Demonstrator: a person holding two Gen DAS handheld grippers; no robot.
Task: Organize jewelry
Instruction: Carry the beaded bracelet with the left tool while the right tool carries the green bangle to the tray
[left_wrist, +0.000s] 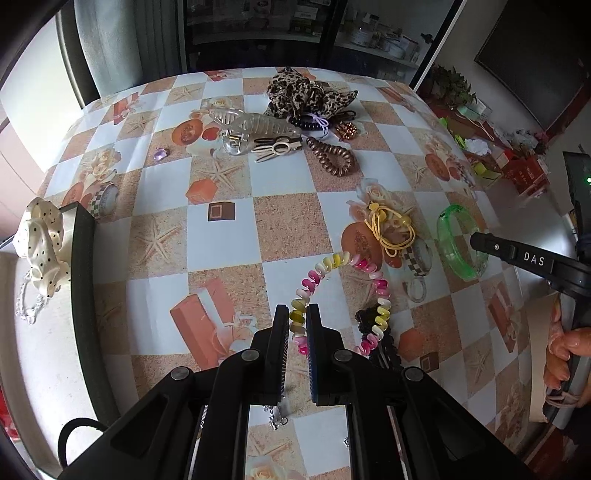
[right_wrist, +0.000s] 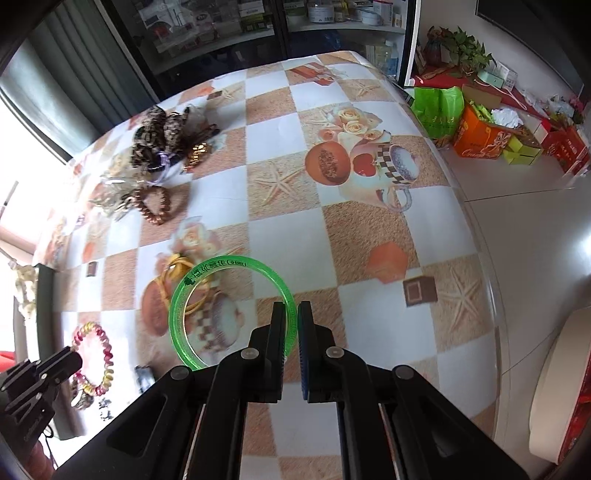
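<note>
My left gripper (left_wrist: 297, 314) is shut on a pink, yellow and white spiral hair tie (left_wrist: 343, 291), which hangs in a loop above the checked tablecloth (left_wrist: 236, 236). My right gripper (right_wrist: 291, 312) is shut on the rim of a clear green bangle (right_wrist: 225, 310), lifted off the cloth. In the left wrist view the right gripper (left_wrist: 476, 242) reaches in from the right with the green bangle (left_wrist: 460, 242) at its tip. In the right wrist view the left gripper (right_wrist: 74, 360) shows at the lower left with the spiral tie (right_wrist: 94, 360).
A yellow elastic tie (left_wrist: 388, 229) lies beside the bangle. Farther back lie a brown coil tie (left_wrist: 332, 155), a clear claw clip (left_wrist: 255, 125), a leopard scrunchie (left_wrist: 303, 94) and a small purple stone (left_wrist: 161, 152). A dark box (left_wrist: 83, 258) with a dotted cream scrunchie (left_wrist: 42, 243) stands left.
</note>
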